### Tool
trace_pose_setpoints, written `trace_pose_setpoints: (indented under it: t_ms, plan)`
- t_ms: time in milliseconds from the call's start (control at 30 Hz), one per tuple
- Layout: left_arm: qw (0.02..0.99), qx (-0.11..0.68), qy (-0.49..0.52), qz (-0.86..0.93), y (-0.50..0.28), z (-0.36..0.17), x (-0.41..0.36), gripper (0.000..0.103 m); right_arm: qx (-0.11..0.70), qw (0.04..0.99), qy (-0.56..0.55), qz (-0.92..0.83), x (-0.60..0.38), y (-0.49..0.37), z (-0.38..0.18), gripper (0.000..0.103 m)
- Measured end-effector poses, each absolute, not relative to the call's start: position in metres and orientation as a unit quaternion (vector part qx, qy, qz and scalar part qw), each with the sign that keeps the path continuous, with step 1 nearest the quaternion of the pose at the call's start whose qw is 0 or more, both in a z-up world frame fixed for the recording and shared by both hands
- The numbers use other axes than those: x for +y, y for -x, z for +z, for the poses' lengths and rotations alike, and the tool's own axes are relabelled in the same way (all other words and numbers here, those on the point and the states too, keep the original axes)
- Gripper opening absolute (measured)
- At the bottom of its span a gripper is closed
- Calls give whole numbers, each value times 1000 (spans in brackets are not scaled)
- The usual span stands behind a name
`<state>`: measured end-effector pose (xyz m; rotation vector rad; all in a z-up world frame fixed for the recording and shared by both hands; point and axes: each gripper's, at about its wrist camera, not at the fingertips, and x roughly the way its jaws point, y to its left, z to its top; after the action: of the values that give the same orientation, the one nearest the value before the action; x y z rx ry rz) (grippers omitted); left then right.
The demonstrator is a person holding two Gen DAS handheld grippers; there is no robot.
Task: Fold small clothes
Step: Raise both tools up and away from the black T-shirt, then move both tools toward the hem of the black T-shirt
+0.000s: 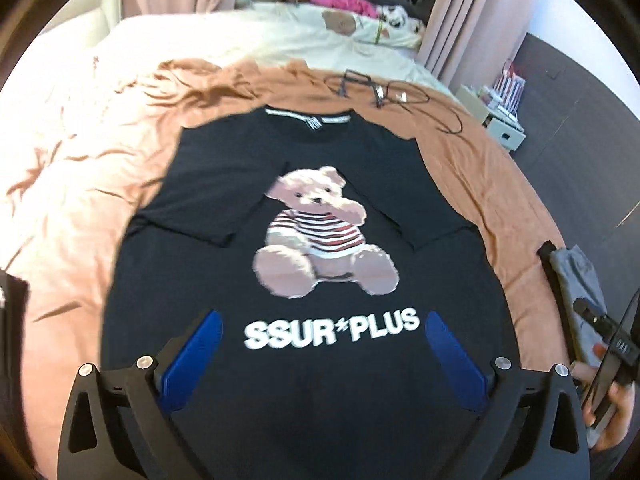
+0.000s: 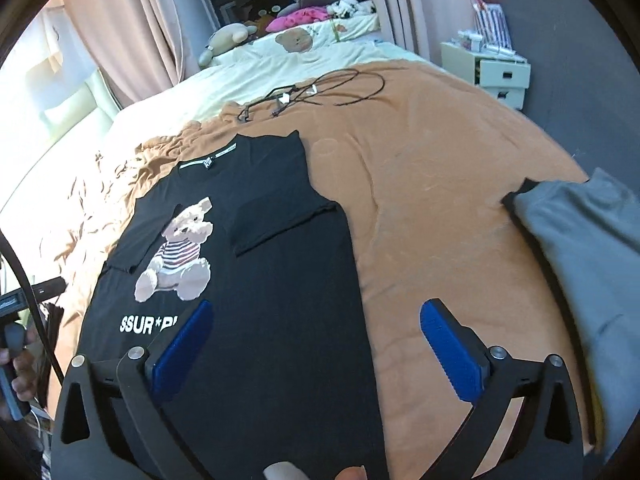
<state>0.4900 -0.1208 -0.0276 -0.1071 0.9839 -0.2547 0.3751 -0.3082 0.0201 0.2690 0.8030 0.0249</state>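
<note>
Black T-shirt (image 1: 320,240) lies flat on the brown blanket (image 2: 440,168), both sleeves folded in over the chest. Left gripper (image 1: 320,340) and right gripper (image 2: 316,328) both spread wide, holding nothing. Cables (image 2: 312,92) beyond the collar, grey garment (image 2: 592,248) well to the right.

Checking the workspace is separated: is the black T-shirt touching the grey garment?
Apart. Right wrist view shows orange blanket between black T-shirt and grey garment.
</note>
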Motion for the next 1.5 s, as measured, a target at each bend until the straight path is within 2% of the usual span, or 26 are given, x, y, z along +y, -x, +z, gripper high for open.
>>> trace_pose_setpoints:
  t_ms: [600,1133,1500]
  plan:
    - [916,375,93,-108,-335,11,-6,102,354,926,-128,36,-289,-244,70,103]
    - [928,330,144,-98,-219,8,67,102,314,940,-128,34,-281,-135,67,103]
    - [935,312,138,-97,-160,7,89,102,296,943,-151,35,-291,-83,68,103]
